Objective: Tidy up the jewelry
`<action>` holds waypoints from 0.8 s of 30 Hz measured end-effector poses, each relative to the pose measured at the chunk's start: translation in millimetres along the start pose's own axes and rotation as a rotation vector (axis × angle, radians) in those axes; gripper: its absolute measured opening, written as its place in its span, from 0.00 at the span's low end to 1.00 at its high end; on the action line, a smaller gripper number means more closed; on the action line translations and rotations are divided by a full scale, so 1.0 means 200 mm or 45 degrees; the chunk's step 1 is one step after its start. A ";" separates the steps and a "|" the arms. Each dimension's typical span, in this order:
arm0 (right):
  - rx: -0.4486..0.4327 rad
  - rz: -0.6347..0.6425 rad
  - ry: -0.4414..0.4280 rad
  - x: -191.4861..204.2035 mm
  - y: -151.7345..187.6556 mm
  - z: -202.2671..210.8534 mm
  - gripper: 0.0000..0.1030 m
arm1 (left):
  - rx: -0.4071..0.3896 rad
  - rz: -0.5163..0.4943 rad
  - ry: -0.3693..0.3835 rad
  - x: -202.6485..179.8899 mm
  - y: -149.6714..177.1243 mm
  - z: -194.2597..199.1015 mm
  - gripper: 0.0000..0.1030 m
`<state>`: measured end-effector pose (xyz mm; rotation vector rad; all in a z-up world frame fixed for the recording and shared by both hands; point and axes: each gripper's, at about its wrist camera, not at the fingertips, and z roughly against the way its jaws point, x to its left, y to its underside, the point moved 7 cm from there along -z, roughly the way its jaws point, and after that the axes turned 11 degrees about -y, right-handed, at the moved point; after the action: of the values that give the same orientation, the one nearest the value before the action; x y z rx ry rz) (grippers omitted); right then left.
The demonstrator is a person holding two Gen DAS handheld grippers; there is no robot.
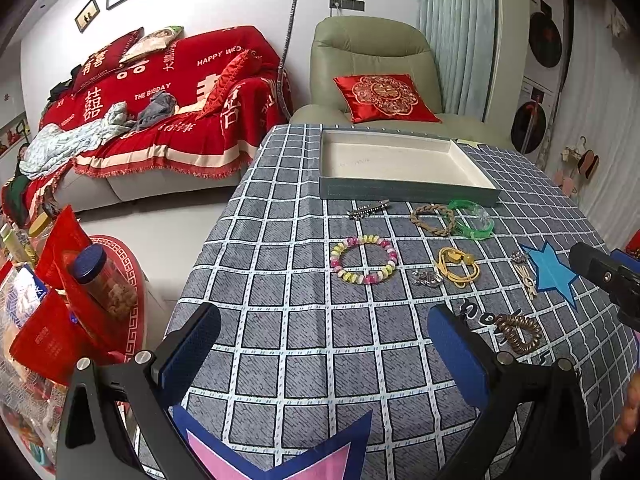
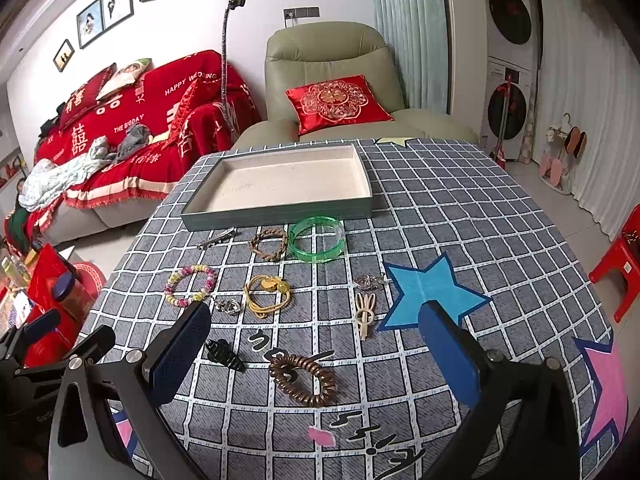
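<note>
With both your left gripper (image 1: 324, 354) and right gripper (image 2: 316, 354) wide open and empty, lower squarely over the brown spiral hair tie (image 2: 303, 379), then carry it to the tray (image 2: 276, 212).

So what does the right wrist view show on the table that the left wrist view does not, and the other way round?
Only the right wrist view shows the black claw clip near its left finger, and the red stool beside the table.

Only the left wrist view shows the jar with the blue lid on the red side table.

Both show the empty tray, the green bangle, the beaded bracelet, the yellow cord and the brown spiral hair tie. Both grippers are open above the cloth.
</note>
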<state>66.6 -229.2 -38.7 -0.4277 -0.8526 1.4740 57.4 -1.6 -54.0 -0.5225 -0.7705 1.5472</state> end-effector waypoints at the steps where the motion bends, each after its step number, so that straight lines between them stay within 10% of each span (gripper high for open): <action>1: 0.008 -0.003 -0.001 0.00 0.00 -0.01 1.00 | 0.006 -0.006 0.004 0.00 0.00 -0.01 1.00; 21: 0.350 -0.154 0.061 -0.34 -0.19 -0.56 0.99 | 0.251 -0.187 0.167 -0.12 -0.19 -0.59 1.00; 24: 0.394 -0.144 0.081 -0.37 -0.21 -0.67 0.90 | 0.282 -0.227 0.192 -0.17 -0.19 -0.64 0.86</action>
<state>200.4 -271.0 -113.4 -0.1908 -0.5754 1.4500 180.9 -12.0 -116.0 -0.3901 -0.5085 1.3897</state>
